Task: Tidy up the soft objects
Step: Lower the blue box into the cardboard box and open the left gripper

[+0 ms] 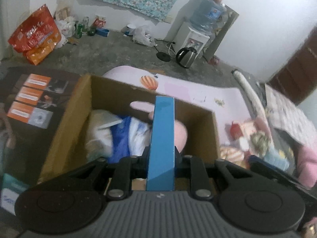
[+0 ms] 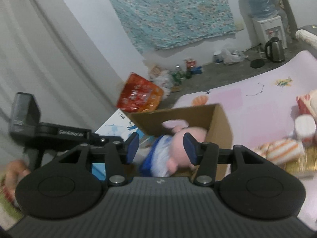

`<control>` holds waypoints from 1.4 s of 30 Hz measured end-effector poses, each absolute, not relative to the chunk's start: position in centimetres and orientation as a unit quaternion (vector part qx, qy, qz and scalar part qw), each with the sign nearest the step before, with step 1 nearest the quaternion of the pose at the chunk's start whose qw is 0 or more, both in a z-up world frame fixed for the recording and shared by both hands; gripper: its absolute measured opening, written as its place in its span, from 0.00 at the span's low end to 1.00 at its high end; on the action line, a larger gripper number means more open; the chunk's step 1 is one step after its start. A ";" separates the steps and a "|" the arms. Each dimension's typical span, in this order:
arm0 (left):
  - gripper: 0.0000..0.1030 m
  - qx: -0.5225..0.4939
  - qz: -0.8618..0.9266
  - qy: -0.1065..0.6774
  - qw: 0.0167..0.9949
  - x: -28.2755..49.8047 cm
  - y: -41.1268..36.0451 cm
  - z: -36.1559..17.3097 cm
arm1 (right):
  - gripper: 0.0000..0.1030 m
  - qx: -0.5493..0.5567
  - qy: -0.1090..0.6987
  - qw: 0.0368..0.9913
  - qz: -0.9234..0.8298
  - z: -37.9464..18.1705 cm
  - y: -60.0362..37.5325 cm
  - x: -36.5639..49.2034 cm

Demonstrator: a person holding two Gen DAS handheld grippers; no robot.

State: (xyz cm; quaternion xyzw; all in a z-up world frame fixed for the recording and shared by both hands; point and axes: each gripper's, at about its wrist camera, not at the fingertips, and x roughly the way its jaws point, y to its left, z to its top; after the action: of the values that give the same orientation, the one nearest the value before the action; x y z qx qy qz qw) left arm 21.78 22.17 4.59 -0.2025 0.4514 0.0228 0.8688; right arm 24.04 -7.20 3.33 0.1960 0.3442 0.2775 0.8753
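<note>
An open cardboard box (image 1: 200,123) stands on a pink mat (image 1: 198,91). In it lie a pink plush pig (image 1: 181,134) and a blue-and-white soft bundle (image 1: 126,136). My left gripper (image 1: 164,99) hangs over the box with its blue fingers pressed together and nothing between them. In the right wrist view the box (image 2: 220,123) is ahead, and the pig (image 2: 188,138) lies inside in blue-and-white clothes. My right gripper (image 2: 161,148) is open above it, its pads clear of the plush. More soft toys, one orange-striped (image 2: 281,150), lie on the mat to the right.
A black printed carton (image 1: 35,95) adjoins the box on the left, and a blue-and-white carton (image 2: 116,125) lies beside it. On the concrete floor beyond are red snack bags (image 1: 35,33), bottles, a kettle (image 1: 186,56) and a water dispenser (image 1: 190,37). A hand (image 2: 15,170) shows at lower left.
</note>
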 end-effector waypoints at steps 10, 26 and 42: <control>0.21 -0.185 0.052 0.540 0.819 19.0 23.8 -1.7 | 0.55 0.249 0.356 0.847 0.308 1.6 -9.1 16.6; 0.37 -0.049 0.134 0.511 0.848 20.0 22.9 -2.8 | 0.57 0.264 0.370 0.841 0.293 0.9 -10.4 15.8; 0.37 -0.130 0.048 0.561 0.816 19.9 20.8 -4.2 | 0.58 0.278 0.385 0.833 0.285 -0.3 -10.5 16.3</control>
State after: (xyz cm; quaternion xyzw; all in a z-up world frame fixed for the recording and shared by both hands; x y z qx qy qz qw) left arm 19.94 20.81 -4.24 -0.1296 0.5609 0.0480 0.8163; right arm 16.32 -10.53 -0.27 0.2782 0.3853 0.2845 0.8326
